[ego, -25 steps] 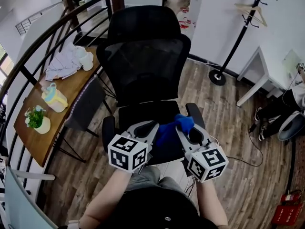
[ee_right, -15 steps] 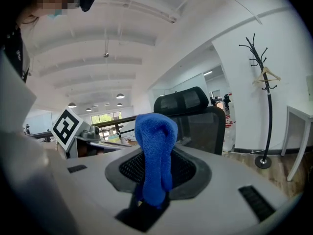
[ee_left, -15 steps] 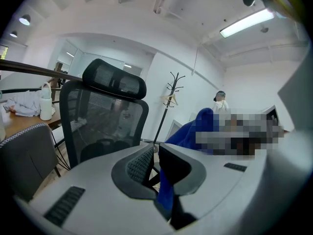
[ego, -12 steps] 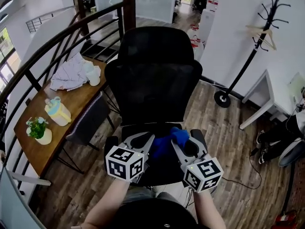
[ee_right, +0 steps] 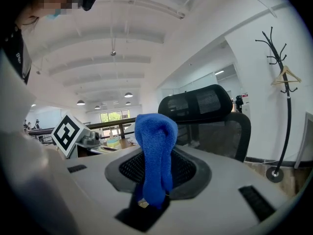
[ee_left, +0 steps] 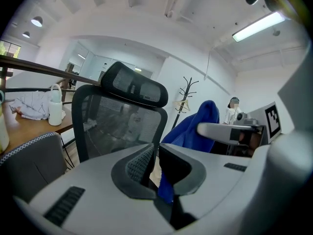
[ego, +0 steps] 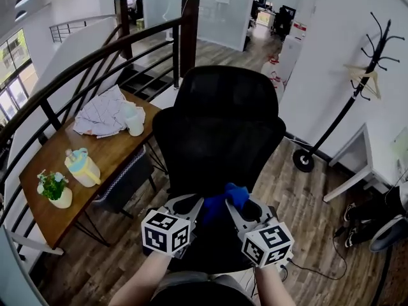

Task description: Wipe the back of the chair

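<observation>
Blue cloth (ego: 224,201) is hanging between both tools, held over the seat of the black mesh chair (ego: 220,132) and not touching its back. The right hand-held gripper (ego: 237,204) is pinching a bunched fold, its jaws pressed together on the fabric, which is standing up above them. The left hand-held gripper (ego: 196,204) is nipping the cloth's other end between nearly closed jaws. A wooden surface (ego: 44,190) is standing beside the chair, carrying a jug (ego: 83,167) and a potted plant (ego: 54,189).
</observation>
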{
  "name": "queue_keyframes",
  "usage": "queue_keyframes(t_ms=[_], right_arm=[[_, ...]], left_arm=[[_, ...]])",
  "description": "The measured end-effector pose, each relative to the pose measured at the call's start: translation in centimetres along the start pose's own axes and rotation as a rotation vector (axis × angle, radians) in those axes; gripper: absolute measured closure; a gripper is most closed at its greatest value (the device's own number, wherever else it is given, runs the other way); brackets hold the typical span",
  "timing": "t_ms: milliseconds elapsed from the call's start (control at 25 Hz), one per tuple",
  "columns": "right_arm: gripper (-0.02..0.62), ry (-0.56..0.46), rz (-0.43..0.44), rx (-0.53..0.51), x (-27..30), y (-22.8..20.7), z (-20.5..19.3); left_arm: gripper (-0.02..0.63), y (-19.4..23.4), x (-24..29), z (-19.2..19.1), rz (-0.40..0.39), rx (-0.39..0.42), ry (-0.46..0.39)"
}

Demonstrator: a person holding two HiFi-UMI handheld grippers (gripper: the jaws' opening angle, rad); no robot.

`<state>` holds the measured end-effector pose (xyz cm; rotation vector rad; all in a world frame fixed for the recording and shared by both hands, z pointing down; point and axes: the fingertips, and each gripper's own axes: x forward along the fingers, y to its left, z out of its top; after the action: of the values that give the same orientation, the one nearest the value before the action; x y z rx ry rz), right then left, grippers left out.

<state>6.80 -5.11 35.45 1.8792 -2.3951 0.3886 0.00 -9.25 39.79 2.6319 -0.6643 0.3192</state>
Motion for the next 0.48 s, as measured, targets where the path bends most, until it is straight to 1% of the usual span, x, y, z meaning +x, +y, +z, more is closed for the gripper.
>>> queue_keyframes(t_ms=[80,200,320,480], right_arm=[[0.472,-0.001,0.012,-0.008,1.0,0.1,0.4],[0.471,0.003,0.026,-0.022,2.2,0.0,0.9],[0.471,0.010,0.038,-0.040,2.9,-0.5,1.4],[0.471,0.007,0.053,-0.062,3.5,-1.4,2.5]], left_arm=[[0.561,0.6,0.3,0.0,0.001,0.005,-0.002],[0.561,1.8,0.8,-0.3,0.016,-0.017,0.000],[0.561,2.4,1.2,-0.4,0.033,-0.002,0.009],[0.561,2.5,1.5,0.8,0.043,0.006,-0.025]])
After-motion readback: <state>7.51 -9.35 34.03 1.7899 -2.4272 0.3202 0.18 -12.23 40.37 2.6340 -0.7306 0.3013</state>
